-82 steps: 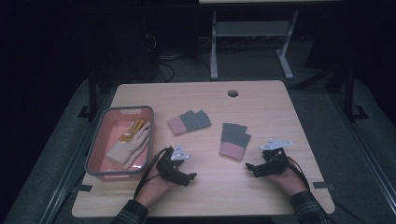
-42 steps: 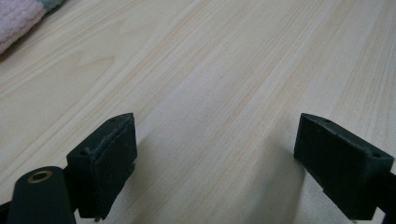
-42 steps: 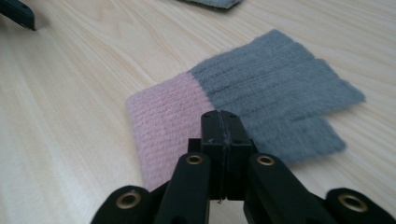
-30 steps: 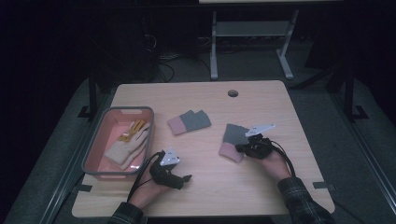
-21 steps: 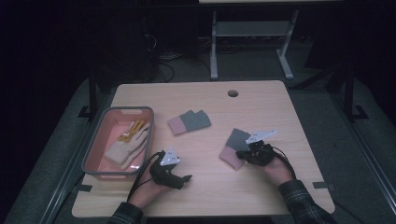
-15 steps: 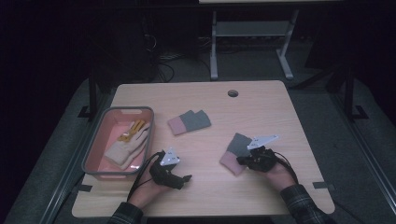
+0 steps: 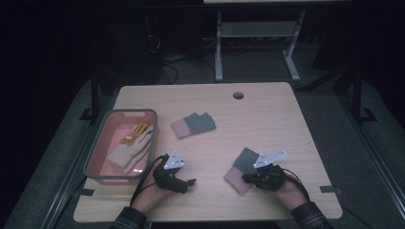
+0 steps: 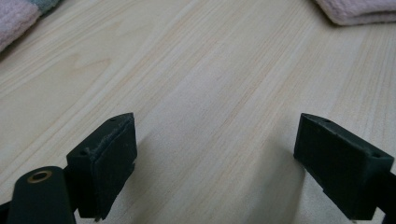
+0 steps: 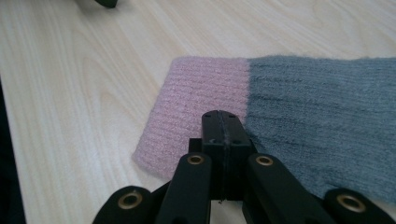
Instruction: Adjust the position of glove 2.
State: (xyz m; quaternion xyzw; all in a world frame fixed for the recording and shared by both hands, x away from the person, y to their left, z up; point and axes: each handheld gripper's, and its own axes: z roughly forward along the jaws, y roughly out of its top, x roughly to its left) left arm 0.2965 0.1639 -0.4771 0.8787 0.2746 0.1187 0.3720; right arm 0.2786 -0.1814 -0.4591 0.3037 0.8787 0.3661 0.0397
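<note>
Resting on the near right of the wooden tabletop (image 7: 286, 114), a pink-and-grey mitten (image 9: 289, 102) lies flat beneath the right claw (image 9: 223, 122), whose jaws are clenched together over the knit; whether they pinch it cannot be told. The left claw (image 8: 219, 154) stands released above bare wood, beside a pink tray (image 7: 98, 153).

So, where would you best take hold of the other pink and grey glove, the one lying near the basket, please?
Probably by its pink cuff: the pink and grey glove lies flat, cuff end facing the open left claw, so come in low from that side and pinch the cuff's edge.
</note>
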